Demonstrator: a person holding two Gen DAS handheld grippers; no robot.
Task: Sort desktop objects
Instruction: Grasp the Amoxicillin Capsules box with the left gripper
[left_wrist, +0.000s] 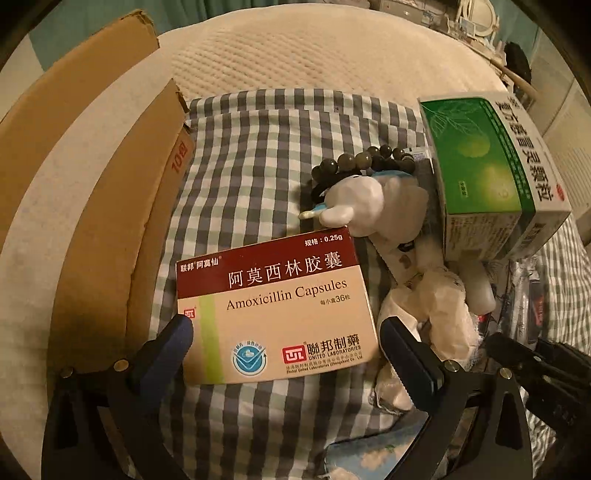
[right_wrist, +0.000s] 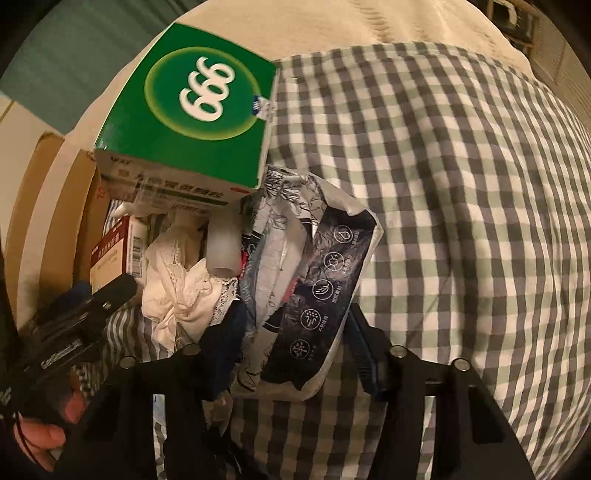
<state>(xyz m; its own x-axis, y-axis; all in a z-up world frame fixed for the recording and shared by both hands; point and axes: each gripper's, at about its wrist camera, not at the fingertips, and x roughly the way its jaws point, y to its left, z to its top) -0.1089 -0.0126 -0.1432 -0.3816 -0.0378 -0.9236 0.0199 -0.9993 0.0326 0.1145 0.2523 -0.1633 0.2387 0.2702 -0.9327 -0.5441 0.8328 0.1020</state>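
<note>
A red and cream Amoxicillin Capsules box (left_wrist: 273, 306) lies flat on the checked cloth (left_wrist: 258, 147). My left gripper (left_wrist: 286, 323) straddles its lower half: the left pad is at the box's edge, and a thin dark gap shows at the right pad. In the right wrist view a black and white tissue pack (right_wrist: 317, 280) stands between the fingers of my right gripper (right_wrist: 293, 310), and both fingertips touch its sides. A green 999 medicine box (right_wrist: 192, 103) rests on the pile behind it.
Dark bead bracelet (left_wrist: 365, 158), white toy figure (left_wrist: 362, 199), crumpled white lace cloth (right_wrist: 181, 288) and a small white bottle (right_wrist: 221, 247) crowd between the boxes. An open cardboard box (left_wrist: 92, 177) stands at the left. A hand (right_wrist: 40, 439) holds the left gripper.
</note>
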